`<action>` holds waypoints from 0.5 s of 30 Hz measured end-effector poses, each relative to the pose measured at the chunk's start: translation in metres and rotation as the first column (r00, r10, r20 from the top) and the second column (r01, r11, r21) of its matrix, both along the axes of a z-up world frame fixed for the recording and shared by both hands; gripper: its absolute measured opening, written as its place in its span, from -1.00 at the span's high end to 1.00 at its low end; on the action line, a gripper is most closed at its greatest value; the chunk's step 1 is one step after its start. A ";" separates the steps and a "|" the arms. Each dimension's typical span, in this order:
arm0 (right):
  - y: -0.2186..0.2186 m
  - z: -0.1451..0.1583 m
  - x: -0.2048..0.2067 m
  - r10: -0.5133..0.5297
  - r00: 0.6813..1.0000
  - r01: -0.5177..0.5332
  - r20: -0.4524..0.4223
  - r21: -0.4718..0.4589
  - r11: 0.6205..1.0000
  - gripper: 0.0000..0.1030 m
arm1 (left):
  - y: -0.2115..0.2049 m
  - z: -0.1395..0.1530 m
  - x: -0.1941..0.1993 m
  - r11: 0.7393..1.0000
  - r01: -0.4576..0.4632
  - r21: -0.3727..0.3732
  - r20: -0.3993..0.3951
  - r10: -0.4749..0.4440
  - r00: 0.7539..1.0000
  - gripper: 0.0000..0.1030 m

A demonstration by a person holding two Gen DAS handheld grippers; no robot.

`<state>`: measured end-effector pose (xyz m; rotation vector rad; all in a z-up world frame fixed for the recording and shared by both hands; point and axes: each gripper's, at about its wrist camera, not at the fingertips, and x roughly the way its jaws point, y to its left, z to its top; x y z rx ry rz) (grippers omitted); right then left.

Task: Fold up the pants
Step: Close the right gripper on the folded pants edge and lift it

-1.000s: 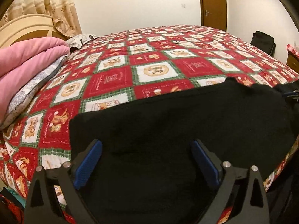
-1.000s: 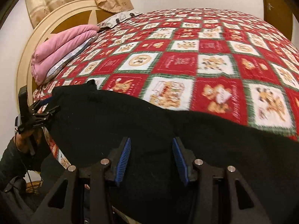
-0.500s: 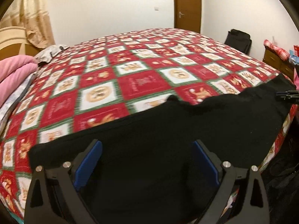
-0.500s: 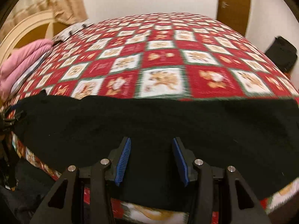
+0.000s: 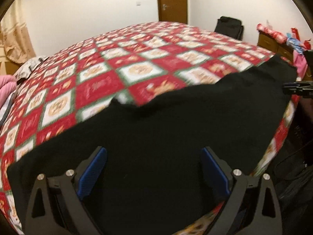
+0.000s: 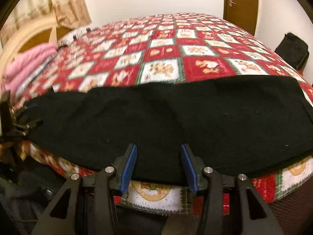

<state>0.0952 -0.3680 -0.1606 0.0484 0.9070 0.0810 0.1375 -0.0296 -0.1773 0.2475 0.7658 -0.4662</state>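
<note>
1. The left tongs (image 5: 153, 168) stand wide, blue pads (image 5: 92, 173) clear of cloth, gripping nothing.
2. The right tongs (image 6: 158, 165) stand about half open, pads apart, holding nothing.
3. The black pants (image 6: 176, 121) lie just ahead of and under both tongs, stretched along the near edge of the bed (image 6: 166, 58).

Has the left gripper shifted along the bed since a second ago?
Yes. In the left wrist view the pink blanket has slid to the left edge and the door toward centre, so the left gripper swung away from the headboard end.
</note>
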 end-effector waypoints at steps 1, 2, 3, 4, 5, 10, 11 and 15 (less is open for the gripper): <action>-0.007 0.005 -0.001 -0.025 1.000 0.025 0.018 0.005 1.000 0.06 | -0.008 0.007 0.002 1.000 0.022 -0.006 0.008 -0.022 1.000 -0.92; -0.016 0.012 -0.003 -0.053 0.998 0.053 0.041 0.000 0.999 0.06 | -0.015 0.011 0.003 0.999 0.039 -0.008 0.013 -0.039 0.999 -0.92; -0.022 0.016 -0.005 -0.076 0.995 0.076 0.059 -0.007 0.997 0.06 | -0.025 0.016 0.005 0.998 0.064 -0.011 0.015 -0.064 0.998 -0.92; -0.032 0.023 -0.008 -0.112 0.990 0.113 0.084 -0.016 0.993 0.06 | -0.035 0.020 0.008 0.996 0.087 -0.015 0.013 -0.087 0.996 -0.92; -0.043 0.030 -0.012 -0.149 0.983 0.153 0.109 -0.021 0.988 0.06 | -0.043 0.022 0.011 0.994 0.105 -0.018 0.013 -0.105 0.994 -0.92; -0.112 0.067 -0.040 -0.352 0.912 0.356 0.212 0.018 0.934 0.06 | -0.102 0.031 0.017 0.971 0.237 -0.010 0.028 -0.237 0.971 -0.92; -0.128 0.072 -0.047 -0.391 0.892 0.393 0.226 0.039 0.919 0.06 | -0.114 0.030 0.017 0.966 0.259 -0.010 0.026 -0.258 0.966 -0.92; -0.172 0.077 -0.061 -0.469 0.855 0.463 0.220 0.079 0.883 0.35 | -0.150 0.023 0.017 0.950 0.310 -0.031 -0.004 -0.310 0.951 -0.92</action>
